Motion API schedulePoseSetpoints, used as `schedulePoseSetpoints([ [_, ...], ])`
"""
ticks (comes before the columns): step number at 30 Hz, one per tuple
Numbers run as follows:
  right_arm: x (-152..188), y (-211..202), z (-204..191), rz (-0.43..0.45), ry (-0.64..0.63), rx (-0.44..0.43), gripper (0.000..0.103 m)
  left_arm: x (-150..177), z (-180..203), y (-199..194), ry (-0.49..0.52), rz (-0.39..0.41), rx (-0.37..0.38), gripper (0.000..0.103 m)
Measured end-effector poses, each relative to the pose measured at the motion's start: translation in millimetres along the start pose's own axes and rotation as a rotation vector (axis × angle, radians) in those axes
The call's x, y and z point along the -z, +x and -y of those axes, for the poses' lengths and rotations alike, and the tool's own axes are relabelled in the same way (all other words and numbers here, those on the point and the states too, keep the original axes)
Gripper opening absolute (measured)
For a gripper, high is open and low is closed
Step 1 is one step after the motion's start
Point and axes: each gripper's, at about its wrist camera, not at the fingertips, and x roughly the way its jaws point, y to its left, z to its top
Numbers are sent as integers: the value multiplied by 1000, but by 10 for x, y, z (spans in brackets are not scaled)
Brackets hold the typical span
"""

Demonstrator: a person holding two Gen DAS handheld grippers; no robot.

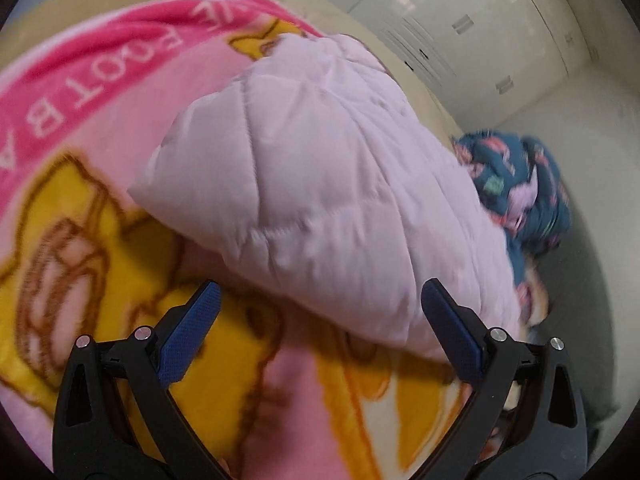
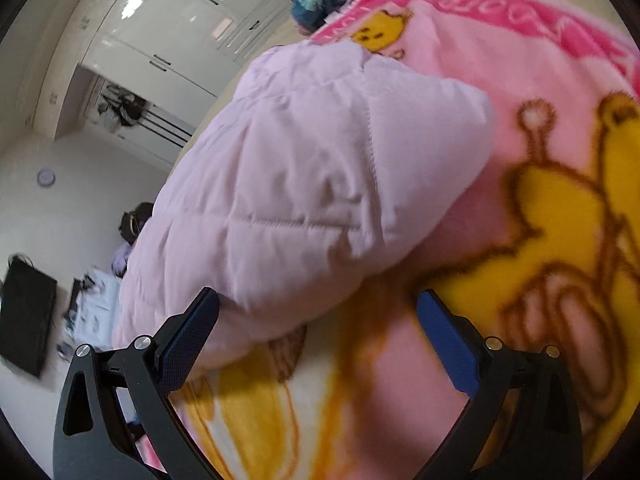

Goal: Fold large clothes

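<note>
Here both claws stand with their jaws apart and nothing between them. The left gripper hangs over a pink fleece blanket printed with yellow cartoon figures and white letters on a darker pink band. Just ahead of its blue fingertips lies the pale lilac quilted jacket, bunched into a puffy mound on the blanket; the jacket's lower edge runs close past the right-hand fingertip, though I cannot tell whether it touches. Beyond the jacket, ahead and to the right of this claw, sits a crumpled dark blue patterned cloth, with white cabinet doors farther off.

The right gripper faces the same quilted jacket from the other side: the mound lies ahead and to the left, its near edge just beside the left-hand fingertip. The blanket spreads ahead and to the right. Far ahead lies the dark blue cloth; far left, a black flat box on the floor.
</note>
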Motion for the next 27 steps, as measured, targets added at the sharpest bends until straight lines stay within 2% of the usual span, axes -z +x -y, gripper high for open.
schedulePoseSetpoints([
  [8,-281,195,32,29,68,-58,99,-252,-247,232,-173,14,84,94],
  [14,-438,426,64,36,83,-70,99,-359,-297,404,-213,26,98,95],
  [17,-458,467,15,52,46,-71,97,-358,-258,460,-173,41,95,94],
  [19,-471,467,-38,61,2,-73,82,-346,-194,428,-114,53,64,79],
  [21,-460,415,-141,78,-68,-81,57,-348,-72,360,-46,72,43,51],
  [23,-443,339,-284,99,-156,-65,44,-348,60,279,5,88,25,38],
  [24,-434,302,-343,104,-191,-57,40,-345,121,221,29,97,20,33],
  [27,-389,165,-485,116,-275,-41,35,-335,236,50,64,117,9,30],
])
